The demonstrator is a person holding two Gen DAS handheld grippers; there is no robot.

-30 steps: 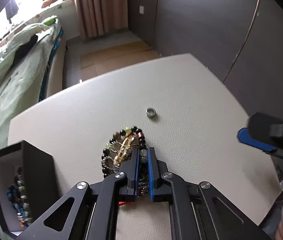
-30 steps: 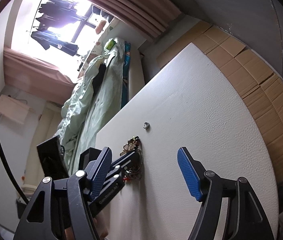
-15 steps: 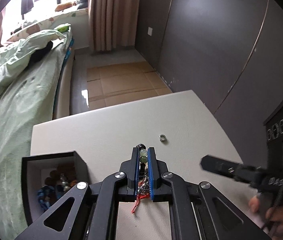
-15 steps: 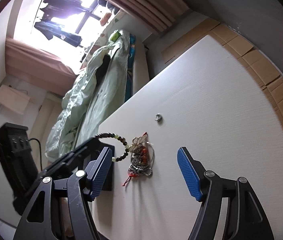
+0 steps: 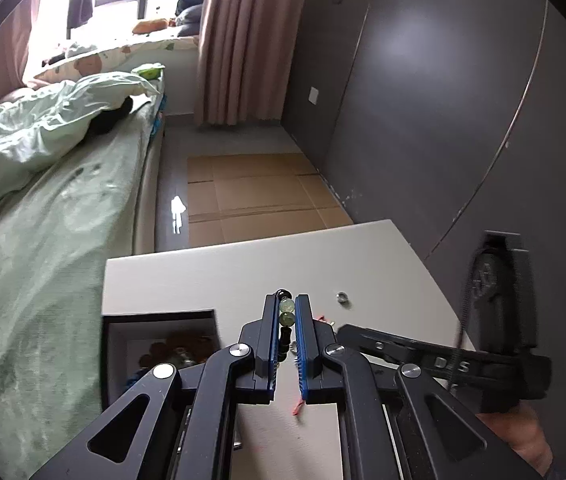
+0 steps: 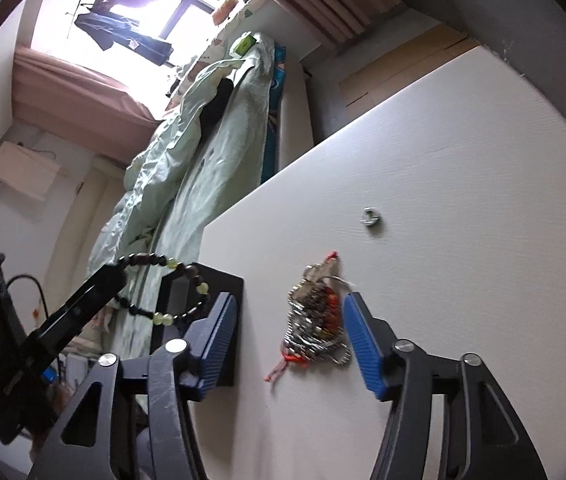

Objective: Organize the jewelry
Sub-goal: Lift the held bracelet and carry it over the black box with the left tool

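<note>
Landmark: black box (image 5: 159, 320), open top, at the table's (image 5: 243, 272) left edge.

Box: beaded pieces already lie inside, blurred, kinds not clear.

Left gripper (image 5: 286, 312): fingers narrow, pinching a bead bracelet (image 6: 163, 292). Seen from the right wrist, the loop hangs free in the air, over the box's bed-side edge, not yet inside. Dark beads with a few pale green ones.

Handling, judged: bracelet light, limp on its cord, beads hard and smooth. It will swing and could slip out of a pinch on a single bead. Better to grip across two beads or the cord between them.

Right of the box: chain heap (image 6: 317, 320) on the table, silver links, red beads, red thread trailing. Likely tangled, soft, loose; take it at the thick middle.

Right gripper (image 6: 291, 332): fingers wide, empty, straddling the heap, not touching it as far as I can tell.

Further from the box: small ring (image 6: 370, 216), alone on the table. Tiny, slick, low; apt to skid when pinched.
</note>
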